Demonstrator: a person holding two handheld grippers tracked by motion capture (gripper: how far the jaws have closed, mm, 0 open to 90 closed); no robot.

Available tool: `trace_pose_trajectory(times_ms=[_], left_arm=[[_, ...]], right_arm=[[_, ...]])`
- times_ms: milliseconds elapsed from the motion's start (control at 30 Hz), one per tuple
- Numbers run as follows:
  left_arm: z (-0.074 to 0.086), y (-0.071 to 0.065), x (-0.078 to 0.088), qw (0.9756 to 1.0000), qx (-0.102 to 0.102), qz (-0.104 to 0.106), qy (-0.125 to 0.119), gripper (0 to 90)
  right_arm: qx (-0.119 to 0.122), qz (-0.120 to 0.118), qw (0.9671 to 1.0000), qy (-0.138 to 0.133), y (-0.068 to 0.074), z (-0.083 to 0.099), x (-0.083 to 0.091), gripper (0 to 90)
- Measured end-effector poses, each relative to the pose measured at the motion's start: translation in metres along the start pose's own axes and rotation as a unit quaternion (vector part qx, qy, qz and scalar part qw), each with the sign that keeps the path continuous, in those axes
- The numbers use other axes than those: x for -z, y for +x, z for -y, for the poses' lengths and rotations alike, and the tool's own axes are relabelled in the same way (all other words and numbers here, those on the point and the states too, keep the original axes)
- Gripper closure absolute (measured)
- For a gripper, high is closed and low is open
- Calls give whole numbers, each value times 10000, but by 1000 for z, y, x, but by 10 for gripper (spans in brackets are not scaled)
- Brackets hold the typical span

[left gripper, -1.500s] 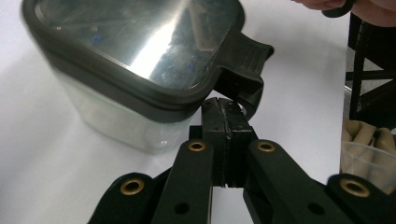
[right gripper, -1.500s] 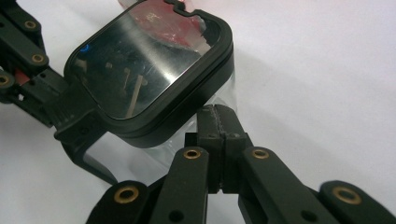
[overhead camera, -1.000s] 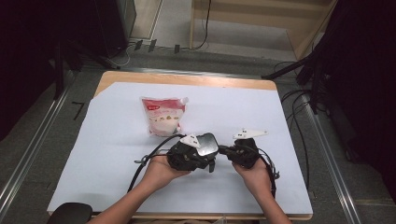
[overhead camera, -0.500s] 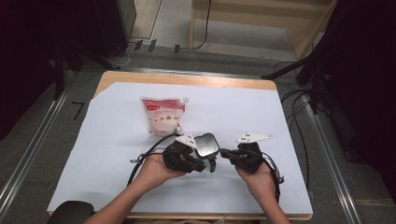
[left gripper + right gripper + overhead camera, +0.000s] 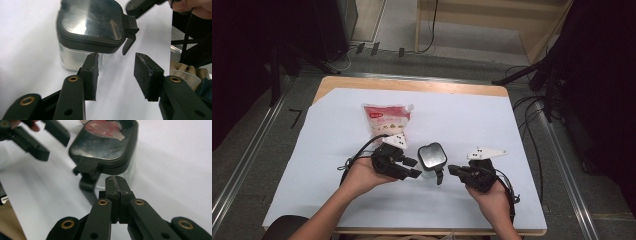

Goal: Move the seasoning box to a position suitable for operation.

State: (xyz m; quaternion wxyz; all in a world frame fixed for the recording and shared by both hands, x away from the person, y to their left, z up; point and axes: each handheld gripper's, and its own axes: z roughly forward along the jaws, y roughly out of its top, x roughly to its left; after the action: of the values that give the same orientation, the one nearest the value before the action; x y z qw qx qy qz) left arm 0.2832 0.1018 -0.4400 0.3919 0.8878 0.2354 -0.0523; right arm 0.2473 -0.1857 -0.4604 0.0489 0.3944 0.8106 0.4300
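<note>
Near bench front edge: container (image 5: pixel 432 156) sits between both grippers
left gripper (image 5: pixel 412 168): jaws just been opening, nothing between, nearer
right gripper (image 5: pixel 452 170): jaws pressed together, empty

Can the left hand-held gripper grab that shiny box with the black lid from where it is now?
Probably yes. The left hand-held gripper sits right beside the box, its jaws have just been opening with nothing between them, and only bare white table cover lies around. The box looks wider than the gap, though.

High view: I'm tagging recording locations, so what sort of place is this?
Probably a lab or workshop recording station: a table under white sheeting, cables on the grey floor, and dark stands and equipment around it.
</note>
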Motion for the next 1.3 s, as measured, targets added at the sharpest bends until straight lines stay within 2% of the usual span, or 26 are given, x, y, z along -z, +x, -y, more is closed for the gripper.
trace_pose_trajectory(times_ms=[167, 200, 233, 367, 533, 733, 867, 1033, 1300], left_arm=[[1, 2, 3, 10000, -24, -78, -34, 523], [1, 4, 5, 9999, -125, -76, -32, 523], [2, 4, 5, 9999, -104, -97, -83, 494], [2, 7, 7, 10000, -46, -51, -32, 491], [3, 9, 9, 9999, -16, -115, -125, 467], [5, 13, 10, 9998, -34, -183, -117, 430], [5, 13, 10, 9996, 65, -234, -130, 414], [6, 14, 10, 9996, 34, -229, -160, 411], [7, 13, 10, 9996, -1, -247, -105, 412]], right_arm=[[-12, -42, 10000, -12, 11, 7, 3, 900], [23, -58, 10000, -5, 13, 8, 3, 900], [50, -91, 9999, -1, 18, 10, 3, 900], [229, -149, 9996, 9, 30, 12, -1, 900], [350, -201, 9992, 66, 36, 14, -10, 900], [421, -262, 9987, 115, 42, 14, -20, 900], [443, -288, 9985, 140, 44, 13, -27, 900], [493, -263, 9980, 281, 42, 13, -33, 900], [507, -263, 9979, 312, 41, 13, -36, 900]])
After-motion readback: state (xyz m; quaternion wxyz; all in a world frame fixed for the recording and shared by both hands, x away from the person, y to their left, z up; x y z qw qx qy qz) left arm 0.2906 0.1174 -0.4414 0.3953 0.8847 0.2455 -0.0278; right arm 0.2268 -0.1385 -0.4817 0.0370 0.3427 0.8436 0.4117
